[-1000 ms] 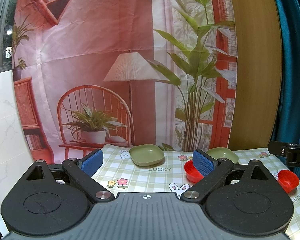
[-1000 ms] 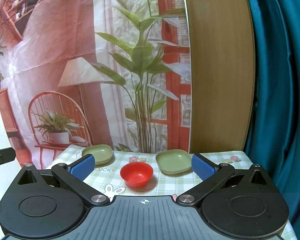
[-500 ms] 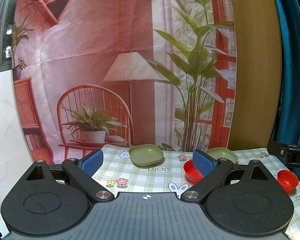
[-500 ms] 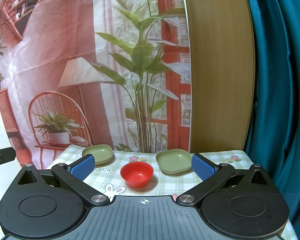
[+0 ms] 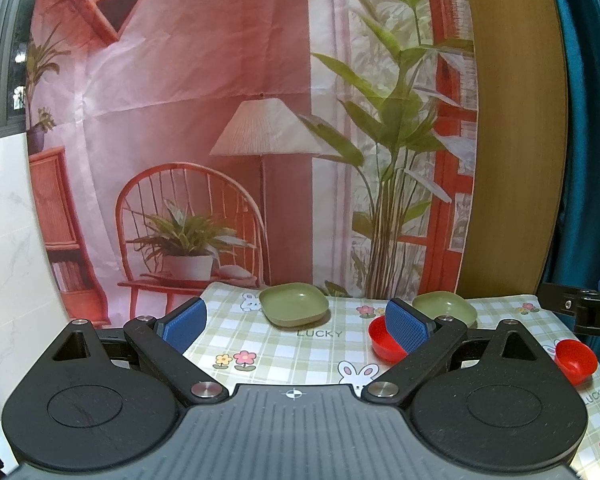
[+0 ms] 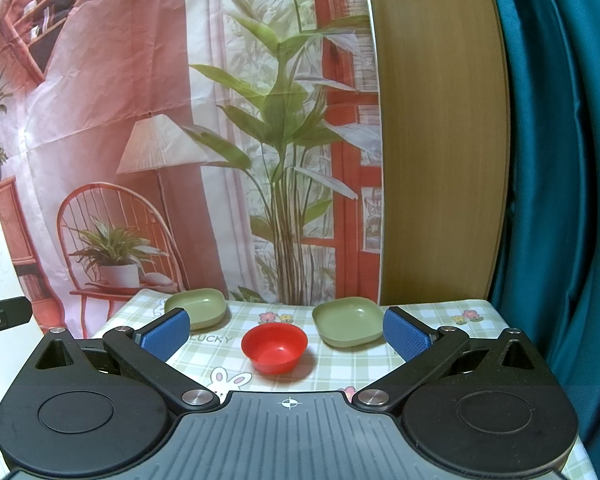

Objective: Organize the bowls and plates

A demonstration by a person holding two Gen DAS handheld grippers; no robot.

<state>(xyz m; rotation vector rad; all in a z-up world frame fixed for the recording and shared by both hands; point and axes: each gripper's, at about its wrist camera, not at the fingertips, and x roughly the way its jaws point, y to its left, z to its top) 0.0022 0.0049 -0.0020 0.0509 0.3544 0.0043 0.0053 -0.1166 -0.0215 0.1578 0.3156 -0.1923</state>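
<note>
Backdrop: a printed cloth backdrop [image 6: 148,128] with a lamp, wicker chair and leafy plant filled the upper left and centre of both views.
Curtain: a teal fabric curtain [image 6: 556,160] hung down the right edge.
Panel: a tall wooden board [image 6: 436,140] stood right of centre.
Table: a green-checked tablecloth with bunnies and flowers [image 6: 220,354] lay across the lower middle.
Left gripper [image 5: 296,322]: blue-padded fingers spread wide, holding nothing — above the cloth.
Right gripper [image 6: 286,330]: fingers likewise wide apart, empty.
Plates: two green square plastic plates — the left plate [image 6: 196,312] and the right plate [image 6: 348,322] — sat at centre, well apart.
Bowls: a red round plastic bowl [image 6: 274,346] sat between the plates, nearer the camera; a second red bowl [image 5: 576,354] lay at the lower right of the left view.
</note>
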